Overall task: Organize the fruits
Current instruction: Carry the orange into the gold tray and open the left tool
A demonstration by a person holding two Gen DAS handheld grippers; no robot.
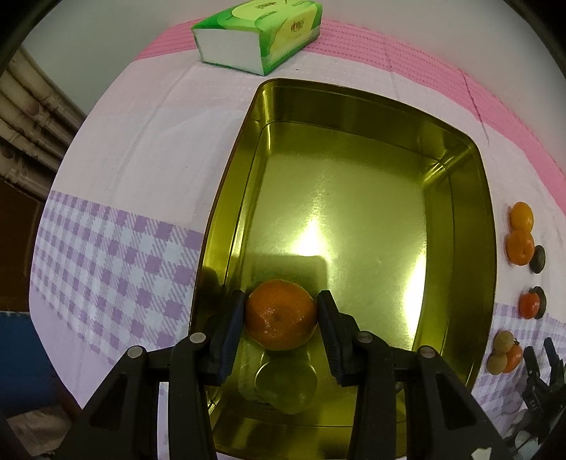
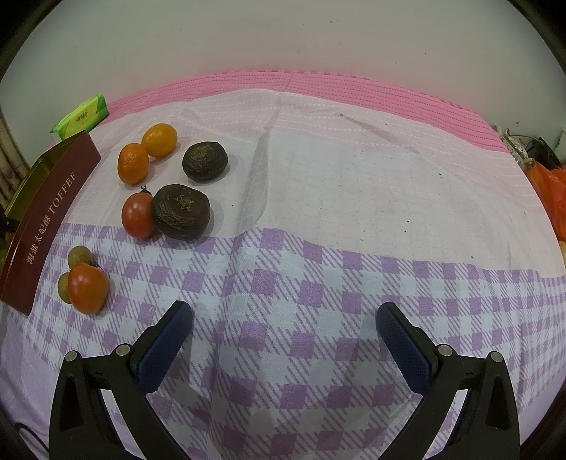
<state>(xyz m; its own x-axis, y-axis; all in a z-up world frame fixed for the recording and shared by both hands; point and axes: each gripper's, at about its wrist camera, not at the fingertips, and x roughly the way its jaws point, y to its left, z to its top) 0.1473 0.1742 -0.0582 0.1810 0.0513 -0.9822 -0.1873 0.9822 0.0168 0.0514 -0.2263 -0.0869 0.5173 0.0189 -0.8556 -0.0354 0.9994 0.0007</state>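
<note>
My left gripper (image 1: 281,320) is shut on an orange mandarin (image 1: 280,319), held low inside the gold tin (image 1: 470,226) near its front left corner; the fruit's reflection shows on the tin floor beneath. In the right wrist view my right gripper (image 2: 284,334) stands open over the checked cloth with nothing between its fingers. Left of it lie two small oranges (image 2: 146,152), two dark wrinkled fruits (image 2: 180,211), two red tomatoes (image 2: 87,287) and two small brownish round fruits (image 2: 79,256). The same fruits (image 1: 520,247) show at the right of the tin in the left wrist view.
A green tissue pack (image 1: 260,33) lies behind the tin at the table's far side. The tin's dark red outer wall (image 2: 46,219) reads TOFFEE. An orange plastic bag (image 2: 555,191) sits at the right table edge. A pink and purple checked cloth (image 2: 318,276) covers the table.
</note>
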